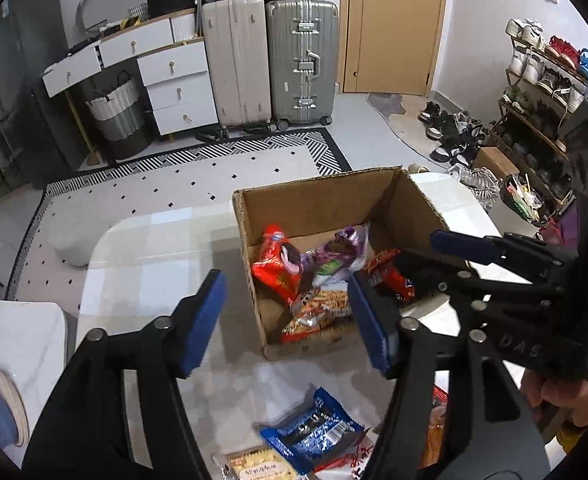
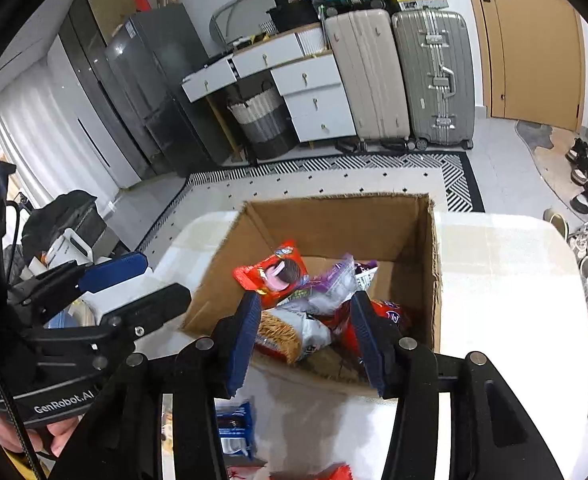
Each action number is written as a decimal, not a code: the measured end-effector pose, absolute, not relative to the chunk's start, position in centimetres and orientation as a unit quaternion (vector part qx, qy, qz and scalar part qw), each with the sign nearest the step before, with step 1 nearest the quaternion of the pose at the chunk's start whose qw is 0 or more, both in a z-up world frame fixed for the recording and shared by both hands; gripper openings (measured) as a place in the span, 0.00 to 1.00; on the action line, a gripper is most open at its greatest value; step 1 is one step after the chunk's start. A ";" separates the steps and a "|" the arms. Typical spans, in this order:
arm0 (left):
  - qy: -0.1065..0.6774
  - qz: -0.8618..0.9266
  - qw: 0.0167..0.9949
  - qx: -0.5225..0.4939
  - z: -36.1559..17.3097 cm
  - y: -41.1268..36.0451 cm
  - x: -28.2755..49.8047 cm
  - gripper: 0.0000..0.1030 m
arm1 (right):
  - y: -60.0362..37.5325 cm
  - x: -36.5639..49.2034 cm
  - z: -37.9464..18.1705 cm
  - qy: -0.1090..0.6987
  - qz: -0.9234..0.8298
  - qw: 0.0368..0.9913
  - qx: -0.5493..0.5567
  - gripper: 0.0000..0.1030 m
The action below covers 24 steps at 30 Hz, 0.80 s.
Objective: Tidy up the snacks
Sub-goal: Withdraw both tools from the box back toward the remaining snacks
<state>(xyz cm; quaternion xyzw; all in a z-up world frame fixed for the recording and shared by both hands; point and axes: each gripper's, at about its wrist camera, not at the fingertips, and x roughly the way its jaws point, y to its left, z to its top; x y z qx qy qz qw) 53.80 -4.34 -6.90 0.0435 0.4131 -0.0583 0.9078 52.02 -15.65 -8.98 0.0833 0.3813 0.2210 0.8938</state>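
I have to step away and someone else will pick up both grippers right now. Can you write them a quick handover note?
Left gripper: open, empty, near the box's near-left corner.
Right gripper: open, nothing gripped, over the box's near edge.
Done: several packets lie in the box, including a red packet and a purple packet.
Left: a blue packet, a yellow packet and other wrappers, partly hidden, are on the table in front of the box. Move them in.
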 end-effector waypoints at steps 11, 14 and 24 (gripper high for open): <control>0.383 -0.058 0.921 0.040 -2.0 -4.1 46.6 0.70 | -17.1 44.7 -3.5 0.329 0.232 0.911 0.090 0.47; 0.376 -0.056 0.924 0.033 -0.6 -4.0 43.8 0.72 | -17.6 41.6 -1.8 0.306 0.232 0.919 0.091 0.49; 0.328 -0.072 0.942 0.005 3.3 -2.9 31.6 0.80 | -18.9 29.5 1.7 0.225 0.232 0.943 0.077 0.69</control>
